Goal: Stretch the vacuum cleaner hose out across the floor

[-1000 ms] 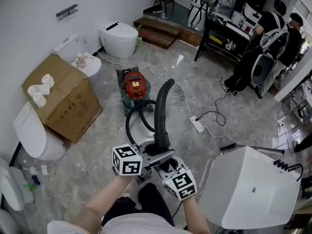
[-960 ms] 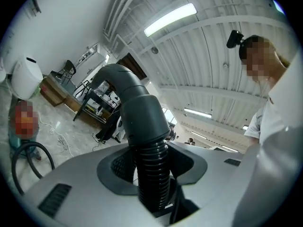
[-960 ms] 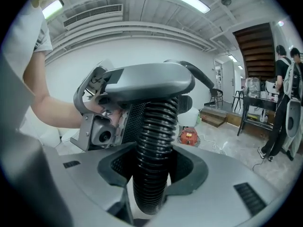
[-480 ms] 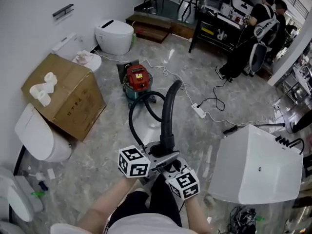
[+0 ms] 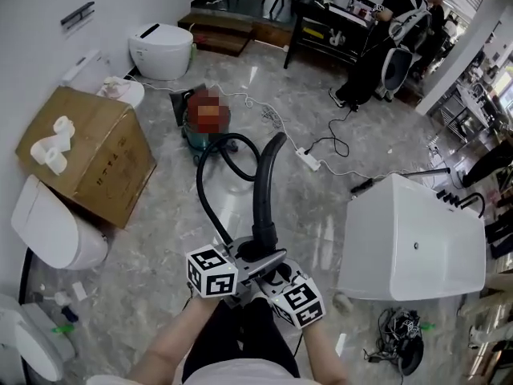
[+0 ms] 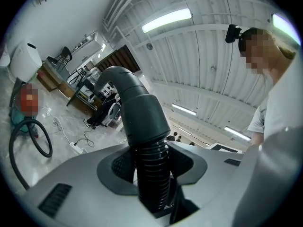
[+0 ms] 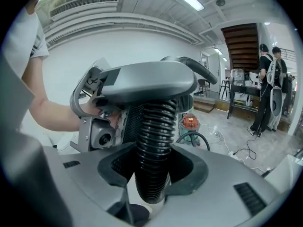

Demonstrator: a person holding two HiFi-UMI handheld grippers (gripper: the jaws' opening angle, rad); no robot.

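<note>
Clamping hose (image 5: 260,191) (ribbed stretch): left gripper (image 6: 152,167), right gripper (image 7: 152,171).

In the head view a mosaic patch blurs the vacuum cleaner canister (image 5: 208,112), so its top cannot be read (the right gripper view shows it red, but small and far off). The near end of the hose (image 5: 263,184) vanishes behind the left gripper (image 5: 255,260) and the right gripper (image 5: 278,277), and their marker cubes hide how the jaws sit. A white sanitary fixture (image 5: 28,347) is cut off by the bottom-left corner. The dark tangle (image 5: 398,337) near the white tub (image 5: 413,251) is too small to name. Two people (image 5: 393,22) are cropped at the top edge.
</note>
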